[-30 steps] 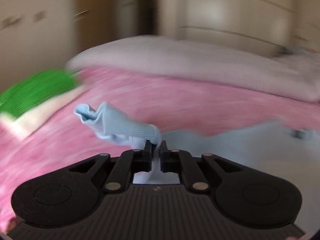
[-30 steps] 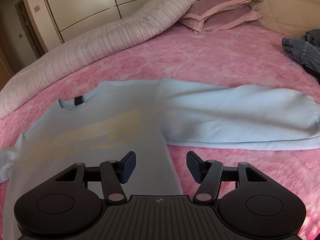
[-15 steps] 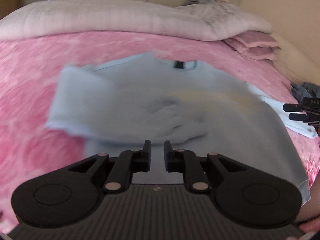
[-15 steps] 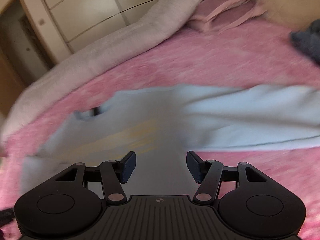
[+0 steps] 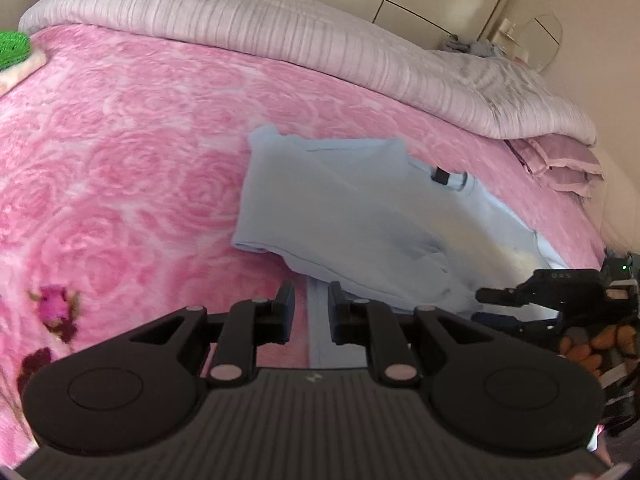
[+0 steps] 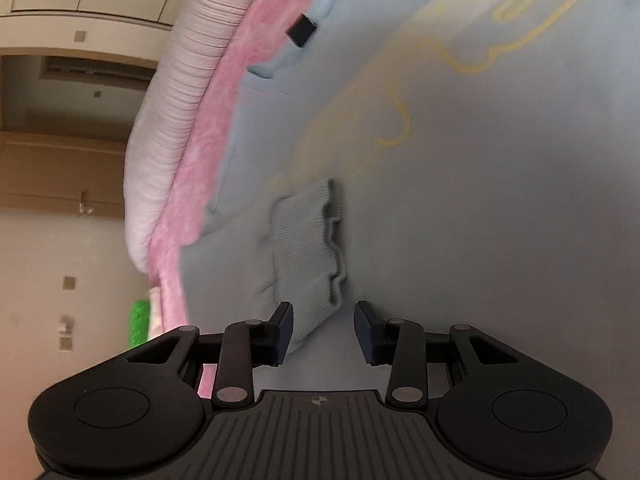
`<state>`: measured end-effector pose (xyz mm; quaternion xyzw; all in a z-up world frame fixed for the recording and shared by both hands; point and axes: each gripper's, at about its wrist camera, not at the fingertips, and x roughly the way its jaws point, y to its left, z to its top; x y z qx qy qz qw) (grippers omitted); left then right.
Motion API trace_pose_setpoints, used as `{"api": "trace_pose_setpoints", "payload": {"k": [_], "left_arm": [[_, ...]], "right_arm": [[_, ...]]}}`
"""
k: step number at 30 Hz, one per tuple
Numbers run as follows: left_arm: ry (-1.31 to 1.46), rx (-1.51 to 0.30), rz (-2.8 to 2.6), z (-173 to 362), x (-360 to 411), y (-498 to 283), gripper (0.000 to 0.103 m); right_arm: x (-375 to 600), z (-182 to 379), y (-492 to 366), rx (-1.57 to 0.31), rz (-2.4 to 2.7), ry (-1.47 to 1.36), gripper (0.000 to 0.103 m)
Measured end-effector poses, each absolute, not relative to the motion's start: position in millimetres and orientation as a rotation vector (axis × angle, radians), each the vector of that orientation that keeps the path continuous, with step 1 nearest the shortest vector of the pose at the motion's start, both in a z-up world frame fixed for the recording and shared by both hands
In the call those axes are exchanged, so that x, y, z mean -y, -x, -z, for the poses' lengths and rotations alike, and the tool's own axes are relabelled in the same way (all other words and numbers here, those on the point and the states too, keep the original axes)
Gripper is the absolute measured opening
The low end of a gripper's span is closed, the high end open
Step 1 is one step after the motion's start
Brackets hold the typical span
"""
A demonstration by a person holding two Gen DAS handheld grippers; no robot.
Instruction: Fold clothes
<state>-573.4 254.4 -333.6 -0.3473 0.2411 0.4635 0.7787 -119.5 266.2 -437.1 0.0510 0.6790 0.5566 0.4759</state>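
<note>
A light blue sweatshirt [image 5: 360, 216] lies on the pink bedspread [image 5: 140, 140], one sleeve folded across its chest. In the left wrist view my left gripper [image 5: 310, 312] hovers over the shirt's near edge, with a narrow gap and nothing between its pads. The right wrist view is rolled sideways and close to the shirt [image 6: 480, 200], which has a yellow print. The ribbed cuff [image 6: 308, 256] of the folded sleeve reaches in between the jaws of my right gripper [image 6: 324, 328]. They are closing, and a gap still shows beside the right pad. My right gripper [image 5: 478, 304] also shows at the left wrist view's right edge.
A rolled pale quilt [image 5: 280, 20] runs along the bed's far side, with pink pillows [image 5: 560, 160] at its right end. A green item [image 5: 12, 46] sits at the far left edge. A hand [image 5: 592, 344] holds the right gripper. Wardrobe doors stand behind the bed.
My left gripper let go of the sleeve cuff, which now lies on the shirt's chest, and drew back. My right gripper rolled, dropped close to the cuff, and its jaws narrowed.
</note>
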Motion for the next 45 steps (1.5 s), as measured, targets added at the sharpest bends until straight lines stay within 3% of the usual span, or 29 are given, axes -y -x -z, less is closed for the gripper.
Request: {"api": "trace_pose_setpoints", "payload": {"k": [1, 2, 3, 8, 12, 19, 28, 34, 36, 41, 43, 44, 45], "left_arm": [[0.753, -0.522, -1.005, 335.0, -256.2, 575.1, 0.012], [0.756, -0.524, -1.007, 336.9, -258.2, 576.0, 0.012], [0.760, -0.525, -1.008, 338.6, -260.2, 576.6, 0.012], [0.769, -0.512, -0.948, 341.1, -272.1, 566.9, 0.011], [0.684, -0.554, -0.902, 344.8, -282.3, 538.2, 0.010], [0.516, -0.724, -0.889, 369.9, -296.8, 480.2, 0.011], [0.224, -0.908, -0.892, 395.2, -288.7, 439.7, 0.016], [0.022, -0.923, -0.890, 389.4, -267.3, 436.3, 0.019], [-0.067, -0.920, -0.913, 389.7, -264.7, 434.8, 0.027], [-0.181, -0.988, -0.851, 407.1, -267.3, 422.1, 0.030], [-0.219, -1.019, -0.826, 417.2, -268.1, 417.3, 0.023], [-0.224, -1.014, -0.823, 418.8, -268.5, 417.8, 0.014], [-0.193, -1.002, -0.829, 417.8, -271.0, 420.0, 0.013]], "right_arm": [[-270.8, 438.6, 121.1, -1.645, -1.375, -0.138, 0.036], [-275.9, 435.7, 123.9, -1.600, -1.396, -0.116, 0.010], [-280.9, 432.9, 126.7, -1.555, -1.415, -0.095, 0.006], [-268.5, 380.3, 116.4, -1.134, -1.538, -0.075, 0.005], [-239.7, 357.1, 71.1, -0.913, -1.375, -0.077, 0.005], [-232.4, 388.5, -2.1, -1.036, -1.203, -0.110, 0.005], [-232.2, 404.6, -19.9, -1.108, -1.187, -0.114, 0.005], [-227.3, 412.4, -28.0, -1.165, -1.171, -0.144, 0.007], [-226.8, 413.2, -28.8, -1.171, -1.166, -0.147, 0.008], [-228.0, 416.1, -28.8, -1.186, -1.154, -0.142, 0.016], [-229.6, 419.0, -29.1, -1.194, -1.149, -0.143, 0.016], [-231.7, 417.8, -28.1, -1.178, -1.159, -0.128, 0.015], [-233.7, 416.6, -27.1, -1.162, -1.169, -0.113, 0.008]]}}
